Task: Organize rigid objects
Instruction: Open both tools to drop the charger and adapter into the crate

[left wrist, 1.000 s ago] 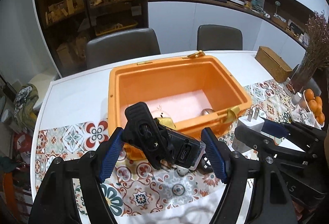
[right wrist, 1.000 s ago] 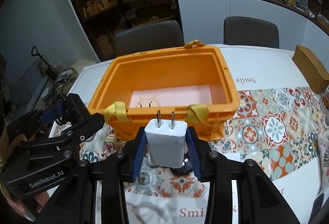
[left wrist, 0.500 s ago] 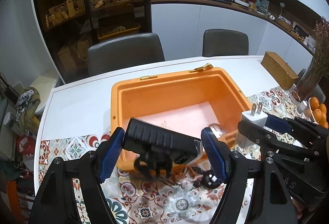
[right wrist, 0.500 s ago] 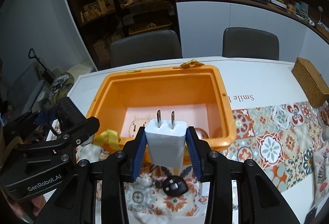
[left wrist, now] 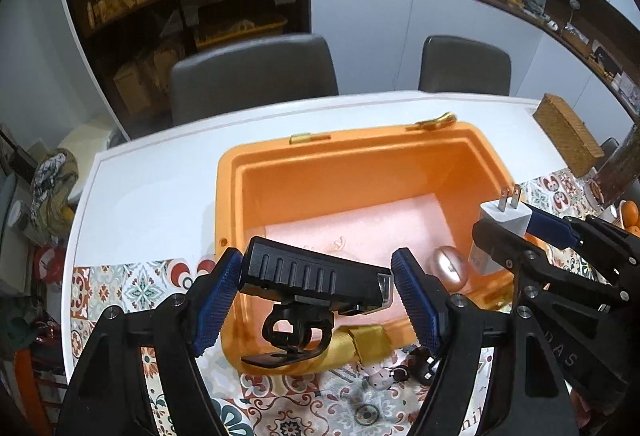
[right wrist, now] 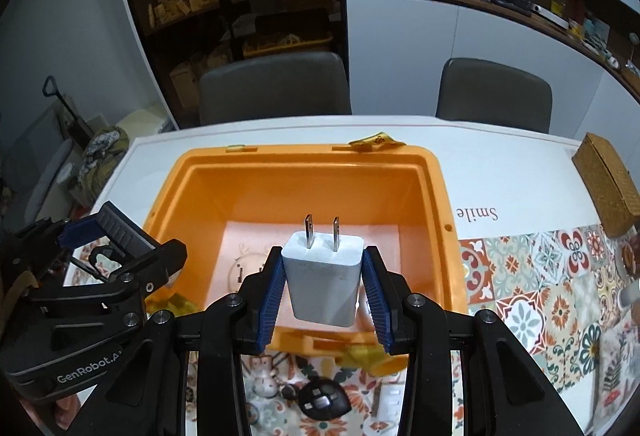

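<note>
Transport step judged in hand. White charger (right wrist: 322,278) clamped by right gripper (right wrist: 323,288), centre frame, over orange bin (right wrist: 434,203). Black ribbed device (left wrist: 314,278) pinched endwise by left gripper (left wrist: 316,294), lower centre, above bin's near rim. Next: both lowered inside, jaws released clear of pink mouse (left wrist: 451,268).

left gripper (left wrist: 316,300) | black frame, blue ribbed pads, silver screws (marked "GenRobot.AI")

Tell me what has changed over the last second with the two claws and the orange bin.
Both claws advanced from the bin's near edge to over its opening. The left claw still grips the black clip-mount device, which has turned to lie crosswise; the right claw still holds the white charger prongs-up. The orange bin and the pink mouse inside it stayed put.
</note>
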Demonstrator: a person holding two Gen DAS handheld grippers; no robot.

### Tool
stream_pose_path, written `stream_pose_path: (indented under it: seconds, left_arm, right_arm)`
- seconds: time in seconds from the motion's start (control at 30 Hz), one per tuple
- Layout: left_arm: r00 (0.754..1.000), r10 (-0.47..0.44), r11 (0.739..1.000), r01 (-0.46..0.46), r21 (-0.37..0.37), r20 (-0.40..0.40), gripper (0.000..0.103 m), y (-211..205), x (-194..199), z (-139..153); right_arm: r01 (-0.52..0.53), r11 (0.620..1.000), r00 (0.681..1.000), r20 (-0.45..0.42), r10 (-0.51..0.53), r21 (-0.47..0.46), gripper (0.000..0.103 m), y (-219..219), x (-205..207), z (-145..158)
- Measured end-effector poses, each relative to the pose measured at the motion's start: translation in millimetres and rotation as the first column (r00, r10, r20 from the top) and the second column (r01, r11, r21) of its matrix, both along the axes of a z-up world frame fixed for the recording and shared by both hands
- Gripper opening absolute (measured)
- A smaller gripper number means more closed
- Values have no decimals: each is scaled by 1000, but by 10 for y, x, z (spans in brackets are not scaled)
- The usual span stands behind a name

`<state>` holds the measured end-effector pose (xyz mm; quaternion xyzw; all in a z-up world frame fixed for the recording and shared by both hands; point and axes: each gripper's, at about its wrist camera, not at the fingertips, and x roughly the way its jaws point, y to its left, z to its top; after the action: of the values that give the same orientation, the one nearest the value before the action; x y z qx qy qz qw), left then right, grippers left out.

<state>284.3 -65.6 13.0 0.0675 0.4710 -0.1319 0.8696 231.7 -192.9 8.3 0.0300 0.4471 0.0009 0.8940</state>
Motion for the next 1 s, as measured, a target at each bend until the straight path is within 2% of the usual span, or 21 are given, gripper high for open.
stream_pose_path:
  seconds: [0.33,0.5,0.77,0.9,1.0]
  left_arm:
    - [997,5,998,0,61,-74,76,-104,194,-279]
    - [996,-3,998,10,67,-95,76,-128,201,-351]
    - [997,18,995,-10,95,-77,77,-109,200,-333]
    - [997,51,993,-45,112,-57,85,-44,181,-287]
    - [997,71,989,-66,133,-32,87,3,133,-254]
  right_arm:
    - [9,1000,997,-82,-10,-17,39,-19,216,-255]
    - [13,1000,995,-103,-15,-19,39,-40,256,-320]
    - [15,1000,993,-120,-16,-6,39,-76,238,-374]
    - [12,1000,992,-126,-12,-2,39,-73,246,-382]
    - [15,1000,992,-129,-15,3,40,-78,258,-384]
